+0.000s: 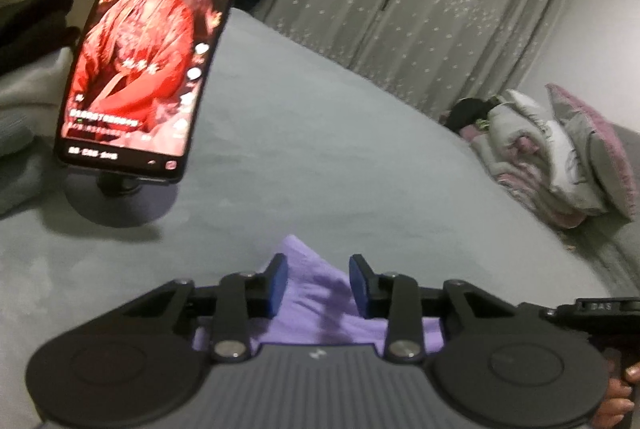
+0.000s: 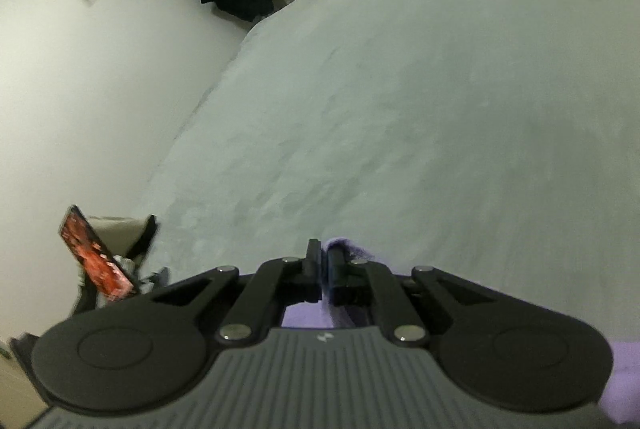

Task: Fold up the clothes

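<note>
Two grippers work a purple garment (image 1: 316,293) on a grey bed (image 1: 320,165). Left gripper (image 1: 318,283): jaws spread, released, the cloth lying between and beneath its blue-padded fingers (image 1: 279,283). Right gripper (image 2: 323,269): jaws clenched on a fold of the same garment (image 2: 304,315), a tuft showing past the tips. Phone (image 1: 148,45) on a stand (image 1: 120,199), upright, at the left, screen lit. Bedding (image 1: 560,157) heaped at the far right.
</note>
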